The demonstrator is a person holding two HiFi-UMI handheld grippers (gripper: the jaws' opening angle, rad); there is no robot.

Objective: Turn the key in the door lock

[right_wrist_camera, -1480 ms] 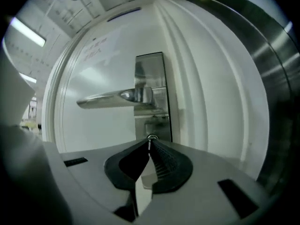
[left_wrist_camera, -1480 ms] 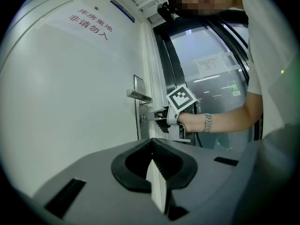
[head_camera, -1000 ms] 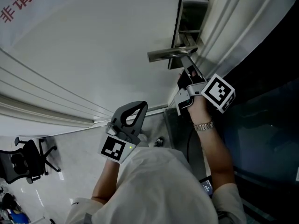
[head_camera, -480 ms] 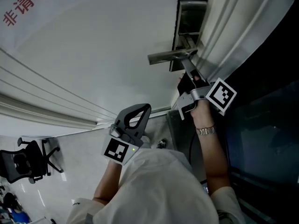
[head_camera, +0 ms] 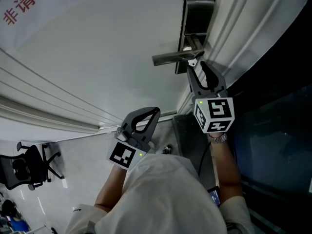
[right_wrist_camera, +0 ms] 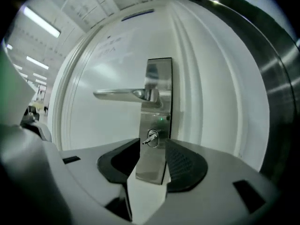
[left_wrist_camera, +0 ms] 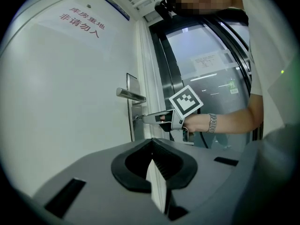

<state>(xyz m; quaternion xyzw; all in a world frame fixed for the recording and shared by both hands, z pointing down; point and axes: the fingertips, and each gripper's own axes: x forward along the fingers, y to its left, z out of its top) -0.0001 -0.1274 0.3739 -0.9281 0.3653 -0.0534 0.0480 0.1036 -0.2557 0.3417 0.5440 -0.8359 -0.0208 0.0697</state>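
The key [right_wrist_camera: 151, 138] sticks out of the steel lock plate [right_wrist_camera: 158, 107] under the lever handle [right_wrist_camera: 122, 94] of the white door [head_camera: 97, 48]. My right gripper [right_wrist_camera: 152, 143] points level at the lock. Its jaws have just been opening, and the key stands between the tips with neither pad touching it. In the head view the right gripper [head_camera: 199, 68] spreads just below the handle [head_camera: 170, 57], its marker cube facing the camera. My left gripper [head_camera: 141, 121] is shut and empty, held back from the door. Its own view shows the right gripper [left_wrist_camera: 140, 118] at the lock.
A red-lettered notice [left_wrist_camera: 79, 21] is stuck high on the door. Ribbed white door-frame mouldings [head_camera: 229, 28] run beside the lock, with a dark glass panel [head_camera: 278, 130] to the right. An office chair [head_camera: 29, 169] stands on the tiled floor at lower left.
The right gripper has rolled about its own axis, so its marker cube now faces the head camera. Its jaws have come apart off the key. The left gripper has stayed put.
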